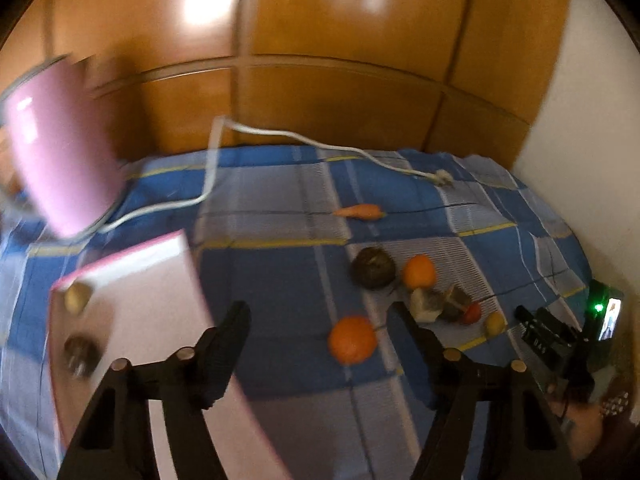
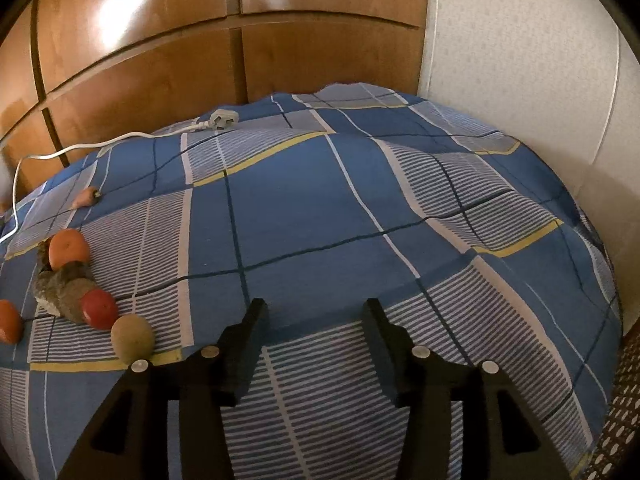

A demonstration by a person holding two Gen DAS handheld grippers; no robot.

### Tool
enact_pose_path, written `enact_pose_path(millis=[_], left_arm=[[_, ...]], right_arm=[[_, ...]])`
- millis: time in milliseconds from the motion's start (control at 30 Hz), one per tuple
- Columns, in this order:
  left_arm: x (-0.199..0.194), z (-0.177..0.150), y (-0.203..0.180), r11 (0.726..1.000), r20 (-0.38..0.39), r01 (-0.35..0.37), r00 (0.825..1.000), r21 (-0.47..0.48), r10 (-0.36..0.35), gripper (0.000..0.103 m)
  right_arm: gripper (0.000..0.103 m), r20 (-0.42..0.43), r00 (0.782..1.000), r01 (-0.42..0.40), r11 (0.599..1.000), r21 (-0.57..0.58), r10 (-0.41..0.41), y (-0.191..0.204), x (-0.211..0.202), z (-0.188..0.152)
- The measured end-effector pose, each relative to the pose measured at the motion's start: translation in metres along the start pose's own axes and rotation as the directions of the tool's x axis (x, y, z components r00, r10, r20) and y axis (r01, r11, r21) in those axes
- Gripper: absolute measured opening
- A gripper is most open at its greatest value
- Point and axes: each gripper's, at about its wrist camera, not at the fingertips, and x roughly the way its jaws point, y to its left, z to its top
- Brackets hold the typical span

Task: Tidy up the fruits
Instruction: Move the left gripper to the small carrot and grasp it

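In the left wrist view my left gripper [image 1: 318,309] is open, and a large orange [image 1: 352,339] lies on the bedsheet just past its fingers, untouched. Farther on are a dark round fruit [image 1: 374,268], a second orange [image 1: 419,270], a brown and white chunk [image 1: 436,302], a red tomato [image 1: 472,313] and a small yellowish fruit [image 1: 495,322]. A carrot [image 1: 360,212] lies alone behind them. My right gripper [image 2: 315,306] is open over bare sheet. The same heap sits to its left: orange [image 2: 68,248], tomato [image 2: 100,308], yellowish fruit [image 2: 132,338].
A white board with a pink rim [image 1: 132,280] on the left holds a pale round piece [image 1: 76,296] and a dark one [image 1: 80,354]. A blurred pink cup [image 1: 60,152] is above it. A white cable and plug [image 2: 220,120] cross the blue checked sheet [image 2: 312,208]. Wooden panels stand behind.
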Motion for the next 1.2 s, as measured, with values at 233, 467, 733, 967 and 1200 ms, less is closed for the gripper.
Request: enact_pose_path(millis=[233,467,733,967,1200], left_arm=[[0.057,0.046,-0.036,0.981,-0.064,0.06,0.997,0.183,-0.049,0.059],[0.127,0.078,-0.056,0.932,-0.173,0.065,0.985,0.356,-0.003,0.059],[0.177,0.095,-0.065,0.878,-0.228,0.084,0.973,0.472,0.03,0.059],[0.207,0.099,-0.072,0.836,-0.294,0.14,0.956,0.531,0.027,0.056],[0.2,0.098,-0.065,0.876,-0.281,0.155,0.959,0.458,-0.023,0.037]], right_arm=[[0.056,0.004,1.0,-0.006,1.0,-0.003,0.006,0.001,0.0,-0.001],[0.062,0.005,1.0,-0.016,1.0,-0.014,0.016,0.004,0.002,-0.001],[0.064,0.007,1.0,-0.014,1.0,-0.019,0.015,0.005,0.003,-0.001],[0.065,0.008,1.0,-0.015,1.0,-0.019,0.015,0.005,0.003,-0.001],[0.066,0.01,1.0,-0.012,1.0,-0.022,0.013,0.005,0.004,-0.001]])
